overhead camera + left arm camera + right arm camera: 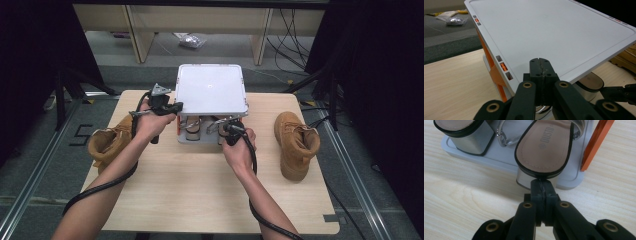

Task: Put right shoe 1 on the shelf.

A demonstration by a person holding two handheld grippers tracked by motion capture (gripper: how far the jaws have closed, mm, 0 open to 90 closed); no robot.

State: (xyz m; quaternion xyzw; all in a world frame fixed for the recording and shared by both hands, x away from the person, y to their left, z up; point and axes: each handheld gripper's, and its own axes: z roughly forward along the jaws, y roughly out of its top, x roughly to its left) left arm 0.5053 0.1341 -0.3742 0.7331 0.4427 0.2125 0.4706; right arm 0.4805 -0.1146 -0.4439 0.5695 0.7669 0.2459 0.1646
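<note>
Black jaws of our right claw (541, 185) are pressed together at the heel of a sandal (546, 147) whose long axis points away, inside the box (200, 137) mid-surface. Our left claw (541, 65), closed, touches the lid (554, 32).

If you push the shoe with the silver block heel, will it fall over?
Probably not. The sandal stands on a wide, flat block heel, so it would likely slide across the smooth grey tray rather than tip. Its thin straps look floppy, and the shiny heel may be slippery for the right gripper.
</note>
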